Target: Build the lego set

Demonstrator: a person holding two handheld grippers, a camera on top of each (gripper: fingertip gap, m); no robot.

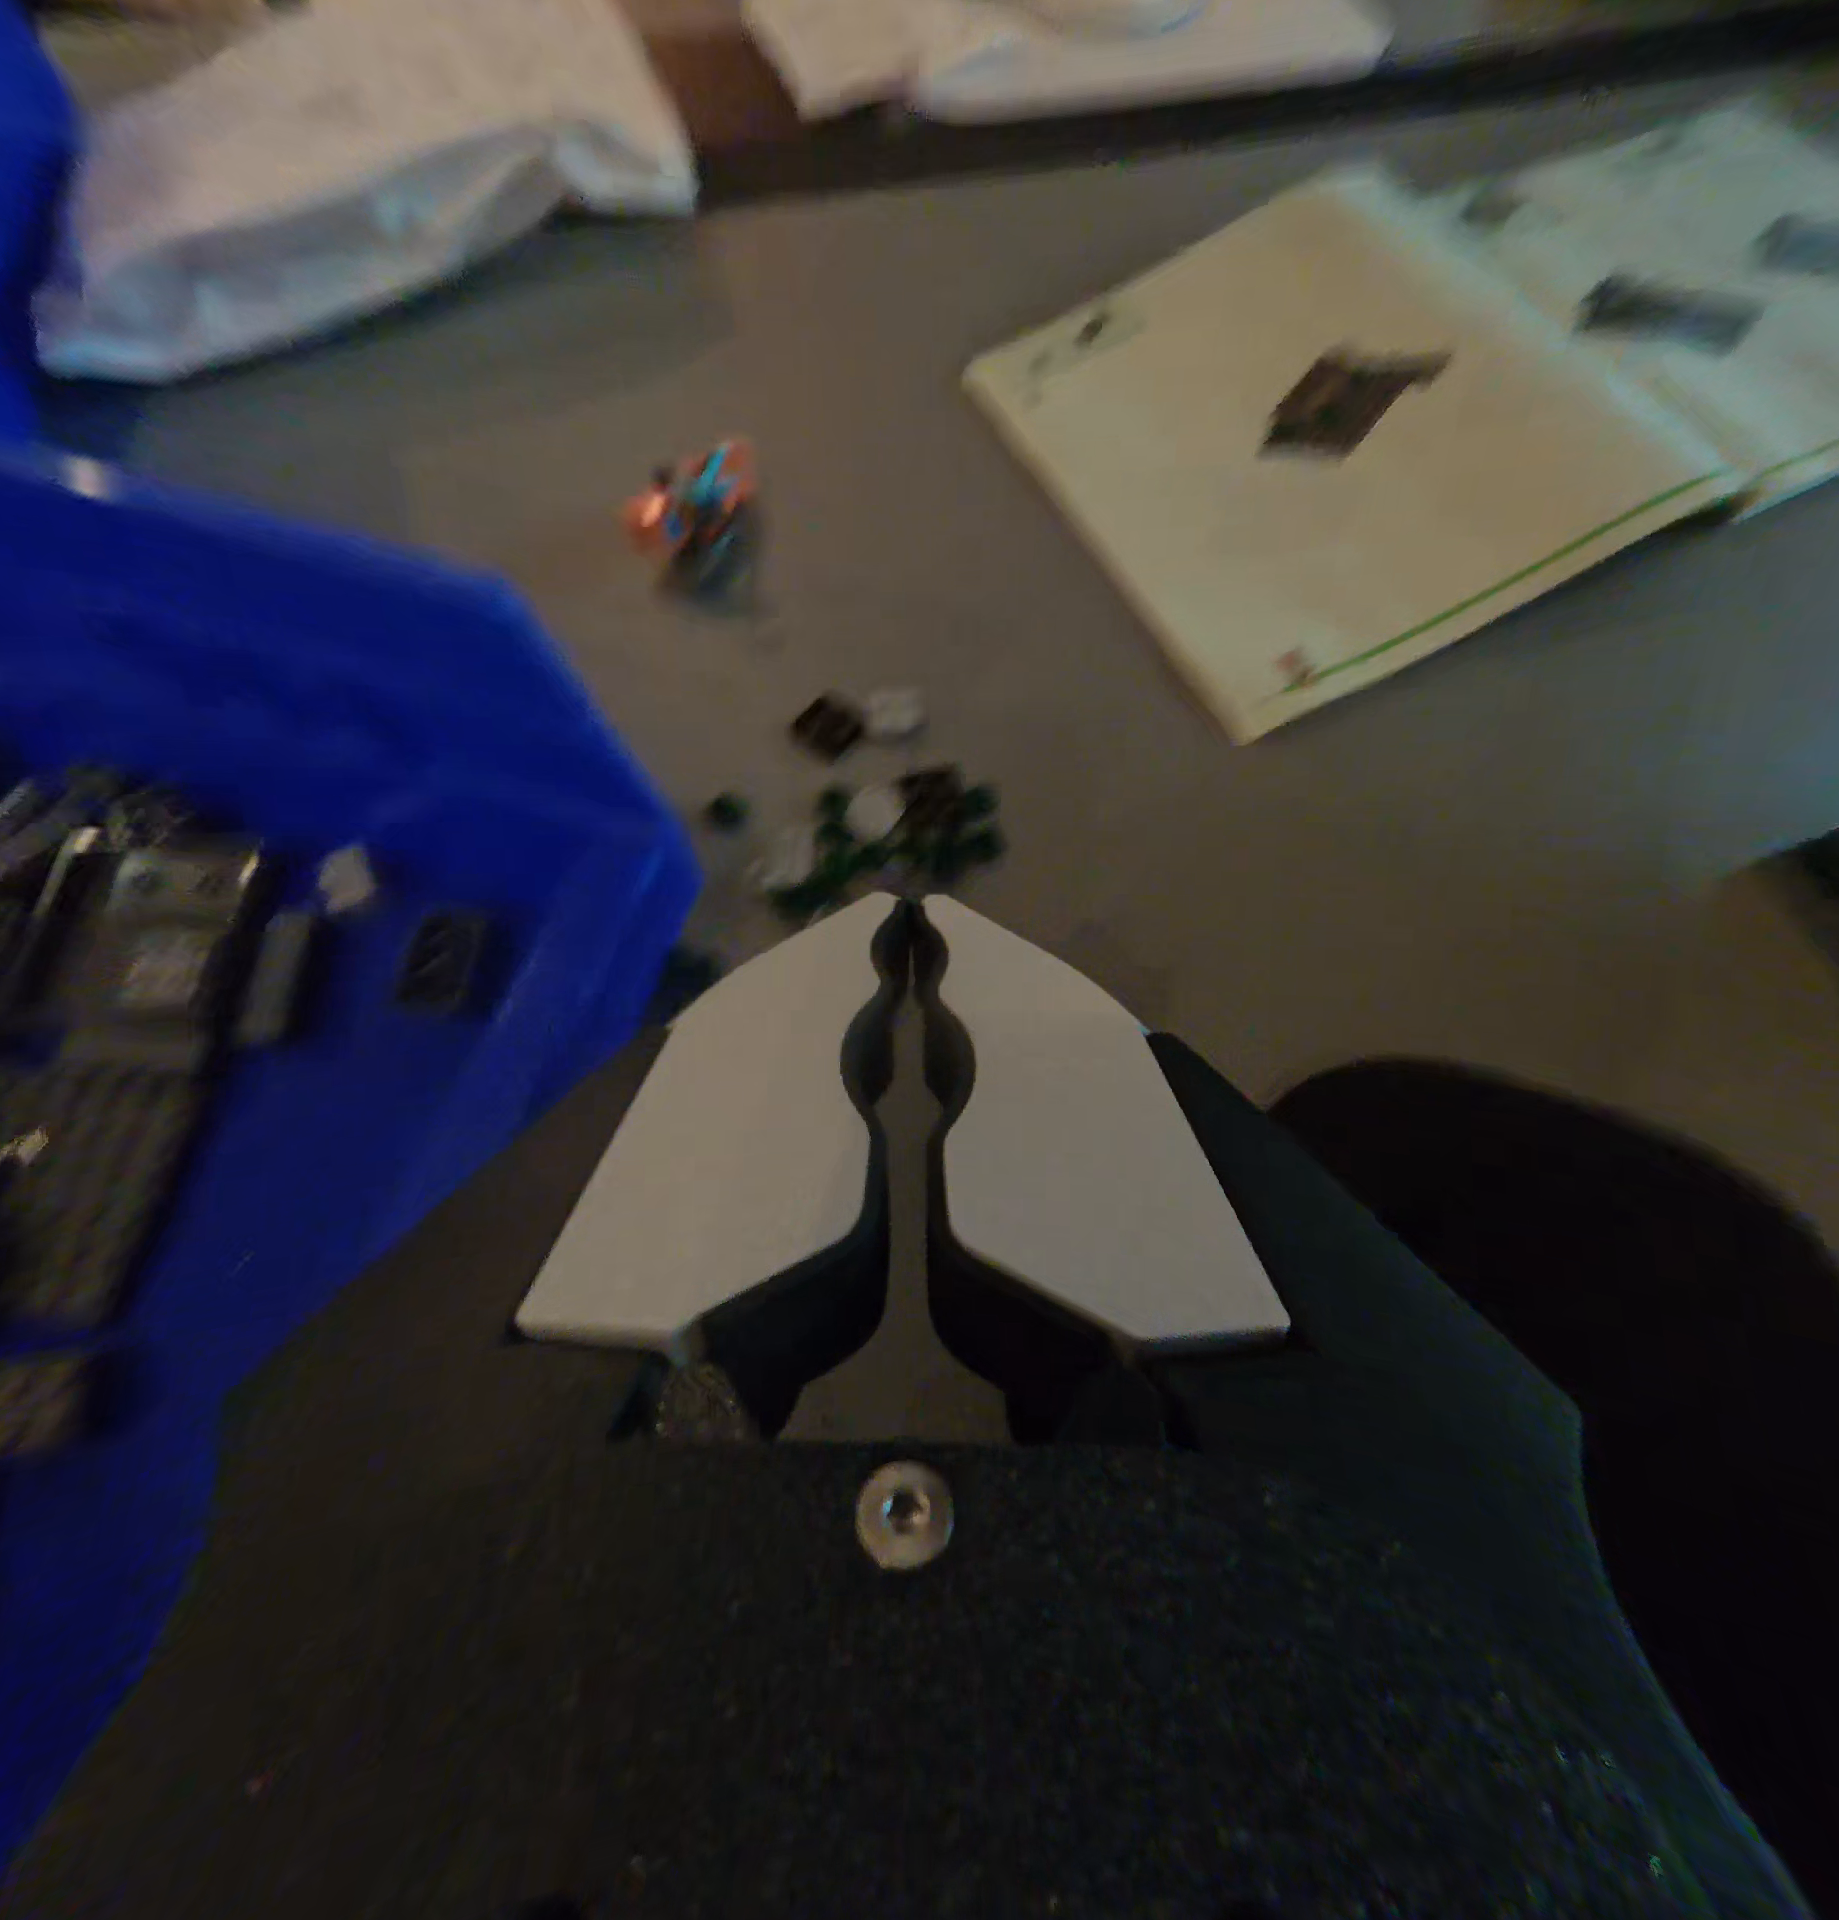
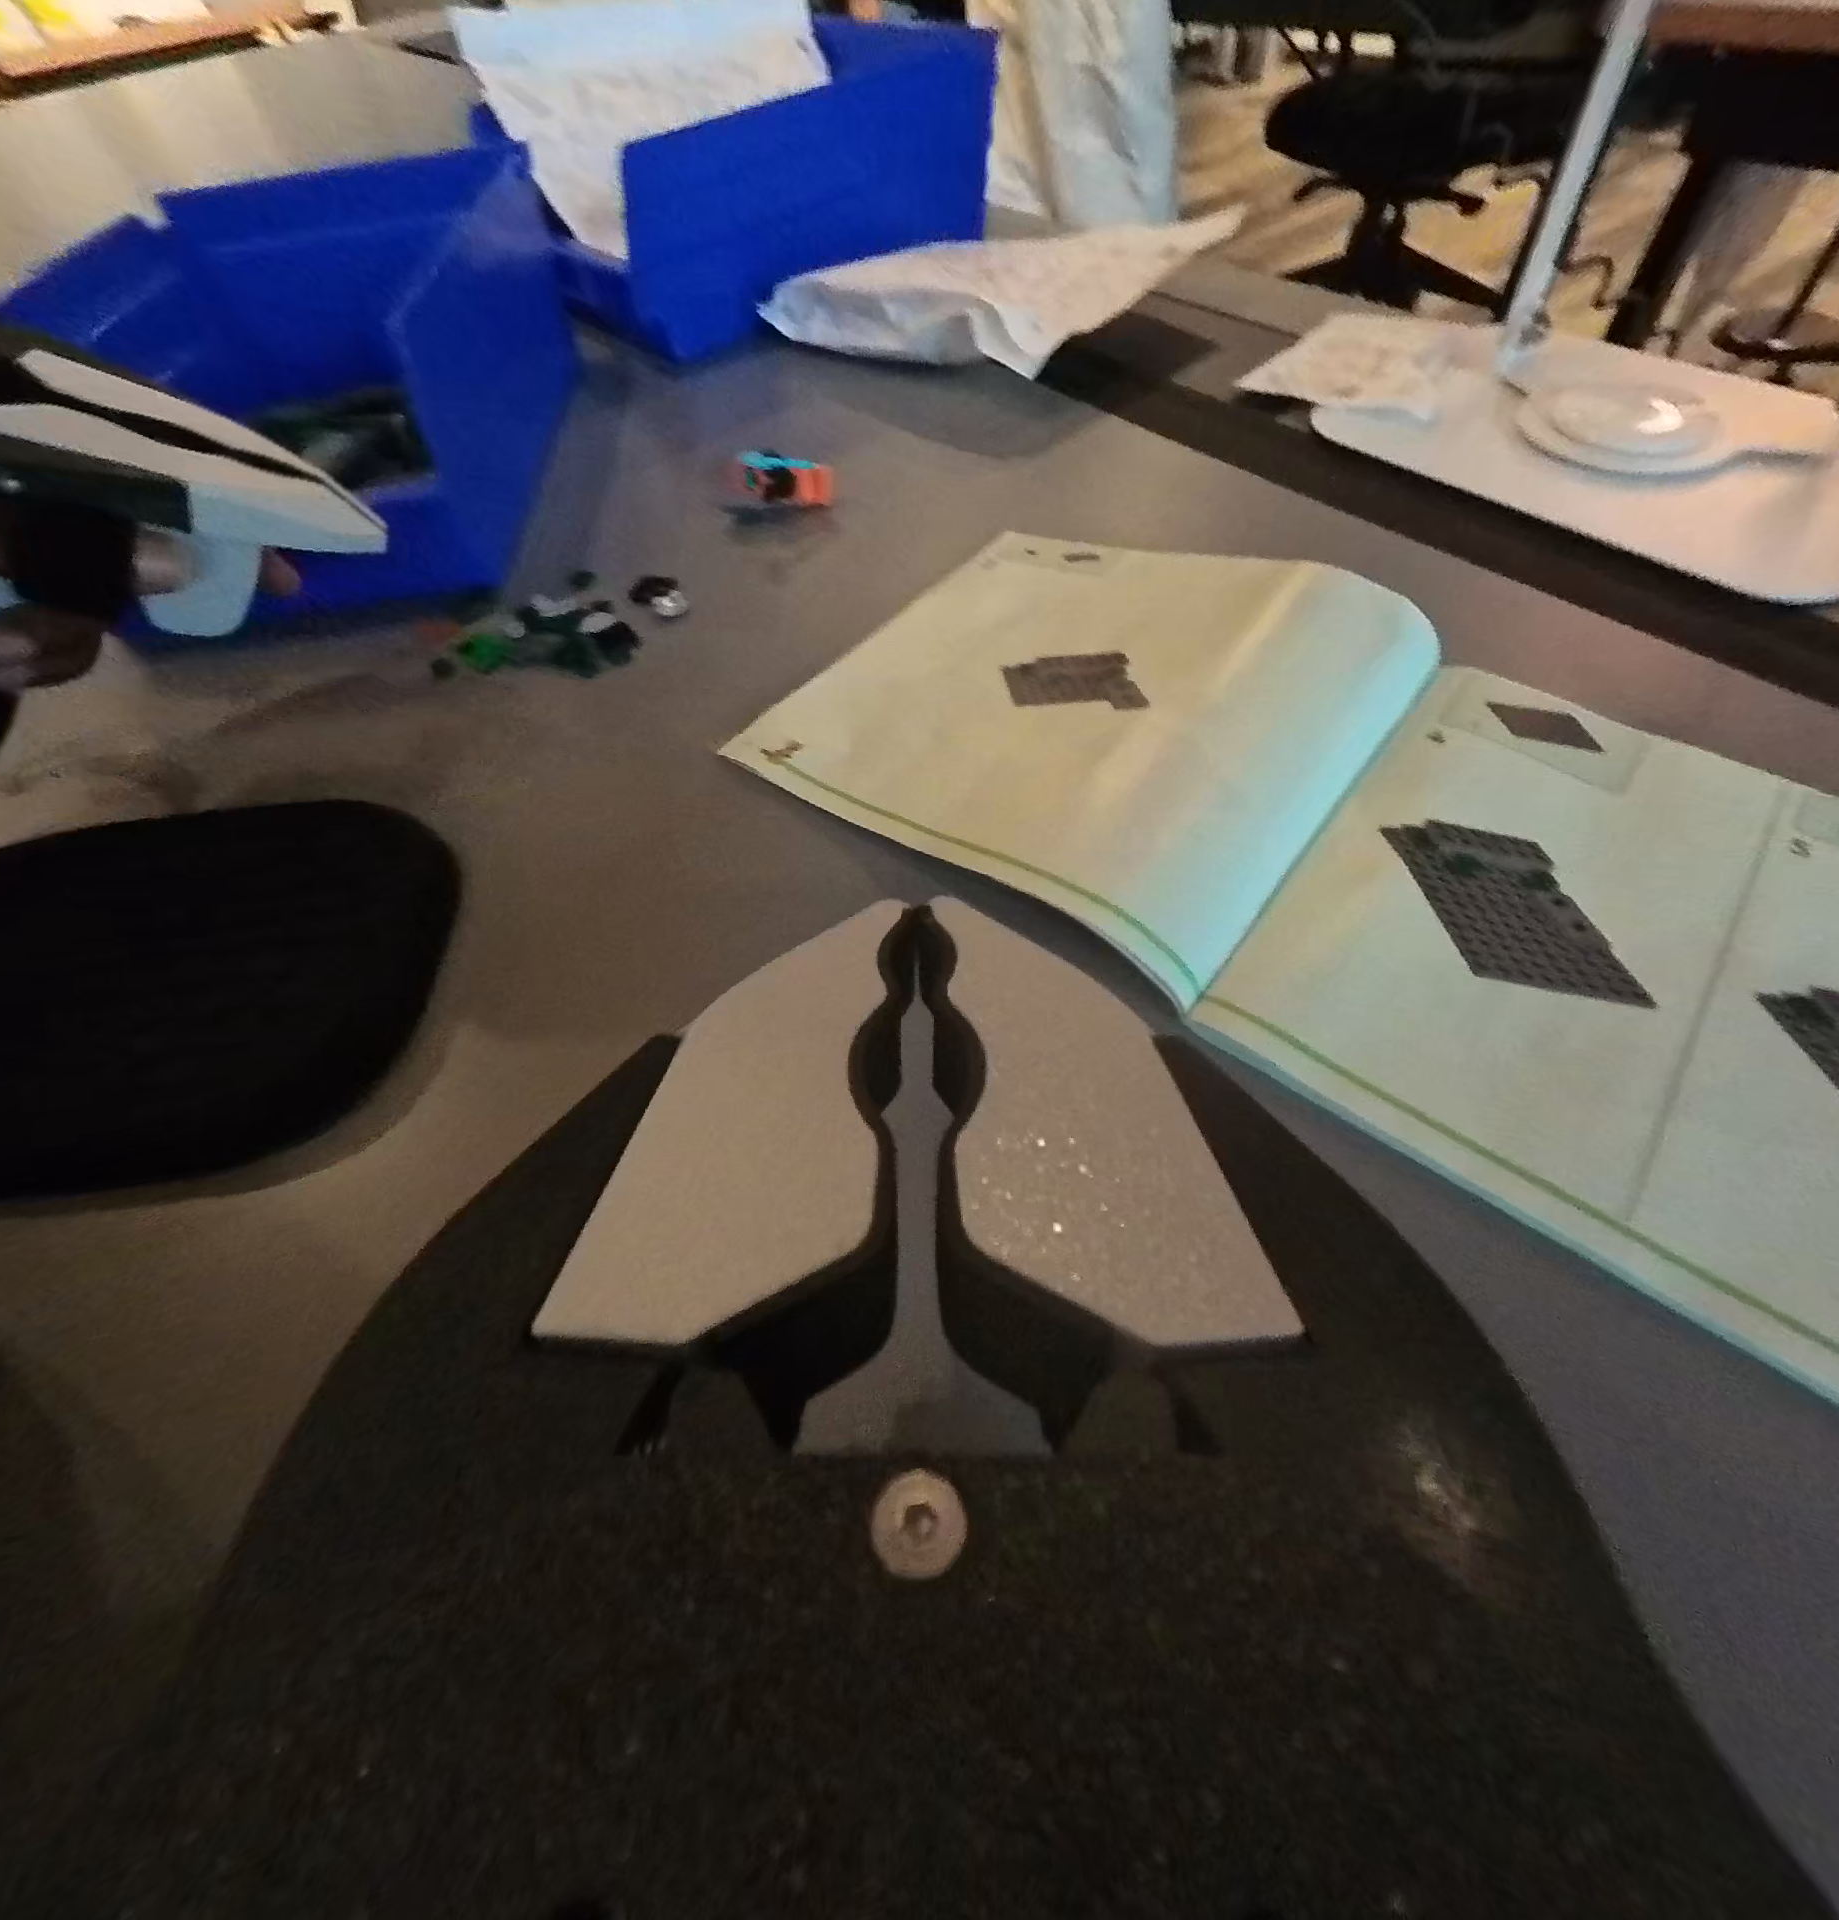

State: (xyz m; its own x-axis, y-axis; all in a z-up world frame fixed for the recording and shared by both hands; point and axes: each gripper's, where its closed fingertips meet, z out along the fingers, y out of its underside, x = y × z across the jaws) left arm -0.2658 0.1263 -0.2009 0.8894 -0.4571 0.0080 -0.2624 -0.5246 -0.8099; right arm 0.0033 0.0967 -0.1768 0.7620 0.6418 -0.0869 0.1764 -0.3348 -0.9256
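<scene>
A small heap of loose green, black and white lego pieces [image 1: 873, 821] lies on the grey table, just beyond my left gripper [image 1: 907, 906], which is shut and empty. The heap also shows in the right wrist view [image 2: 562, 623]. A small orange and teal lego model [image 1: 697, 504] stands farther back; it shows in the right wrist view too [image 2: 785, 480]. My right gripper [image 2: 920, 912] is shut and empty, above the table near the open instruction booklet [image 2: 1206, 790]. The left gripper also shows at the left edge of the right wrist view [image 2: 364, 535], held by a hand.
A blue bin [image 1: 302, 790] with dark lego parts stands left of the heap; it also shows in the right wrist view [image 2: 375, 343]. White paper bags [image 2: 988, 281] lie behind. A black chair back [image 2: 167, 987] is at the table's near edge. A white tray with plates [image 2: 1621, 457] is far right. There is about 30 centimeters between the tips of the two grippers.
</scene>
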